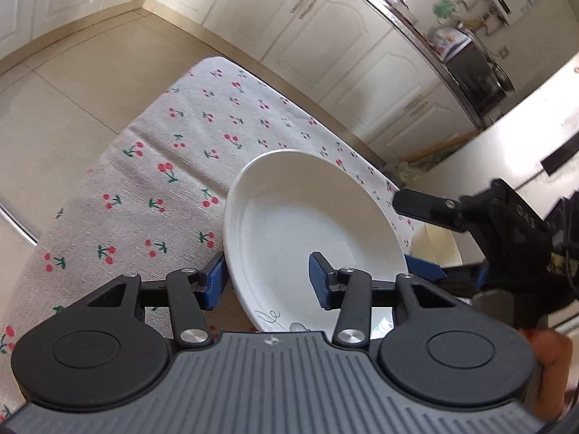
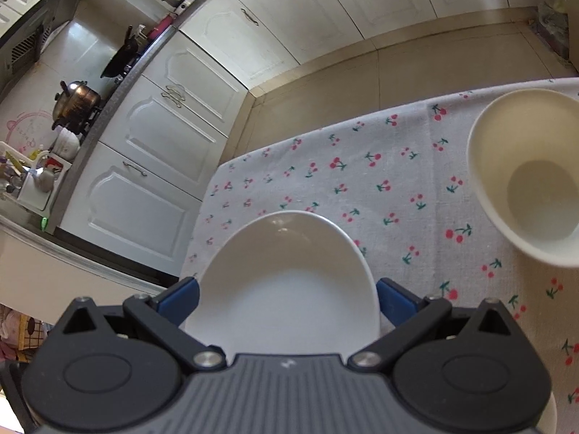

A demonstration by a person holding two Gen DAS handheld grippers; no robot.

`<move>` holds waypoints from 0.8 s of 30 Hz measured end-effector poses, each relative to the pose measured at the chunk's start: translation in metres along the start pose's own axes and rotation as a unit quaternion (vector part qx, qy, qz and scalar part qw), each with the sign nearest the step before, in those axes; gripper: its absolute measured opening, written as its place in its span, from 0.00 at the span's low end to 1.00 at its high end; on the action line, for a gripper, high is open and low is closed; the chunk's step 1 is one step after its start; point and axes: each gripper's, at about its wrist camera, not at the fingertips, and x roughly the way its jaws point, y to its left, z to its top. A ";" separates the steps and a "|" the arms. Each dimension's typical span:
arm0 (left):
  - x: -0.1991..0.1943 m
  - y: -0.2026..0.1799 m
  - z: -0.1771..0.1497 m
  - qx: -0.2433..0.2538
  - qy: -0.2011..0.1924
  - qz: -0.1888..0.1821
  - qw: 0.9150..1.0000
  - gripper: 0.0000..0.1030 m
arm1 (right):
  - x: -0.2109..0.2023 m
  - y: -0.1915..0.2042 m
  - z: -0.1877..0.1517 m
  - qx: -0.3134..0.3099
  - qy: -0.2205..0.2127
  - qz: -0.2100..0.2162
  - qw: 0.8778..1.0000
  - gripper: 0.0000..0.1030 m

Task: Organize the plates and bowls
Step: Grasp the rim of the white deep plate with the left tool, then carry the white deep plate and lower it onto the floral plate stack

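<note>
The left tongs (image 1: pixel 266 277) stand partly open astride the white plate's (image 1: pixel 307 217) rim; whether they pinch it I cannot tell. The right tongs (image 2: pixel 287 302) gape wide around that plate.

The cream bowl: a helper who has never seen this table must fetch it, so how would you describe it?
Find the table under the cherry-print tablecloth in the kitchen. The cream bowl stands on that cloth, apart from the white plate near the edge. Unlike the shallow, bright white plate, it is deep, steep-walled and off-white, and empty.
</note>
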 end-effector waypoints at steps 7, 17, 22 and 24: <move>-0.017 -0.001 -0.002 -0.001 -0.017 0.007 1.000 0.52 | -0.009 0.016 -0.005 -0.023 -0.012 0.010 1.000 1.00; -0.041 -0.001 -0.013 0.007 -0.042 0.012 0.999 0.51 | -0.025 0.035 -0.028 -0.067 -0.043 0.029 0.996 1.00; -0.063 -0.003 -0.023 0.009 -0.058 0.009 0.998 0.51 | -0.034 0.042 -0.043 -0.075 -0.059 0.038 0.995 1.00; -0.072 -0.002 -0.027 0.010 -0.064 0.008 0.998 0.51 | -0.040 0.043 -0.049 -0.071 -0.064 0.049 0.994 1.00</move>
